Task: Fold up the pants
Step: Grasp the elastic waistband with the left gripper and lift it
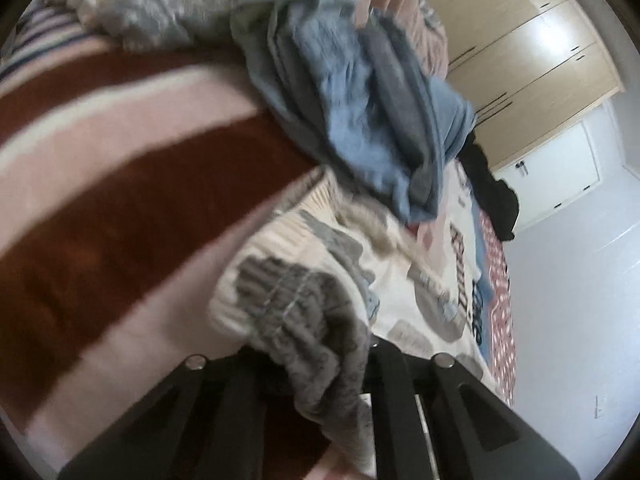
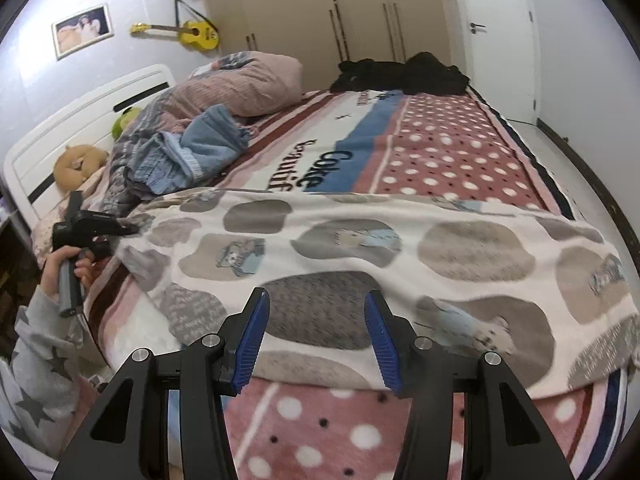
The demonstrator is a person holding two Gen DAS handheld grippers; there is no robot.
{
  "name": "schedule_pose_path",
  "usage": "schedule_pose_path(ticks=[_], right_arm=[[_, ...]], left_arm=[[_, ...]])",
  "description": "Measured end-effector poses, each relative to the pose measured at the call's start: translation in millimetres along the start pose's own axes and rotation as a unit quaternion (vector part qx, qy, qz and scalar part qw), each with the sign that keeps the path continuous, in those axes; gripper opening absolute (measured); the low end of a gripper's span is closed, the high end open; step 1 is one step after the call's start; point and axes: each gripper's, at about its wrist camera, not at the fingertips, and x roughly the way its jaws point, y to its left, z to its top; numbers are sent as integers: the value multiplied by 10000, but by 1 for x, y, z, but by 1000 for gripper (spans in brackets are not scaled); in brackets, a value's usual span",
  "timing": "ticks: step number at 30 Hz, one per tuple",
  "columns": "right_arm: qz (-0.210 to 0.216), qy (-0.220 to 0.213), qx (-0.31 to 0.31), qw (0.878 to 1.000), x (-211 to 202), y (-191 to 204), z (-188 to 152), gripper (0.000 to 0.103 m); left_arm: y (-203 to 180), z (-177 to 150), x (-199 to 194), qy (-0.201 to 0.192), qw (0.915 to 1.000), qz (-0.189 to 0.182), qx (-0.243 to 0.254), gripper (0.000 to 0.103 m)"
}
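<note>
1. A bedroom: a bed (image 2: pixel 460 136) under a pink dotted and striped cover, wardrobes behind it, a yellow guitar (image 2: pixel 180 32) on the wall. The pants (image 2: pixel 360 264) – pale fleece printed with grey blobs and small hedgehogs – lie spread across the near part of the bed.

2. The right gripper (image 2: pixel 316 336) hangs low over the pants' near edge, tilted down, its blue pads (image 2: pixel 380 340) standing roughly half apart. Nothing is between them and no cloth touches them; the fabric lies just ahead and below.

3. From this gripper the pants' long axis runs left to right, so one end lies far off to its left and the other to its right.

4. At that left end a hand (image 2: pixel 74 268) holds the left gripper (image 1: pixel 360 364). In its own view the jaws are closed on a bunched fold of the same printed cloth, which rises between the black fingers.

5. Judging by this, the left end is secured – the right gripper likely needs to drop onto the edge beneath it and pinch before any fold.

6. Beyond the pants, a crumpled blue garment (image 2: pixel 200 148) lies near the pillow, a black one (image 2: pixel 404 72) further off.
</note>
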Motion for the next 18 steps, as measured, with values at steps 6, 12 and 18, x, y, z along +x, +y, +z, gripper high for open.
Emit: schedule_pose_path(ticks=[6, 12, 18], right_arm=[[-70, 29, 98, 9999, -6, -9, -5, 45], [-92, 44, 27, 9999, -11, -4, -6, 45], [-147, -27, 9, 9999, -20, -3, -7, 45]], left_arm=[[13, 24, -21, -349, 9991, 224, -74, 6], [37, 62, -47, -812, 9932, 812, -205, 6], [43, 93, -86, -1234, 9871, 976, -294, 5]])
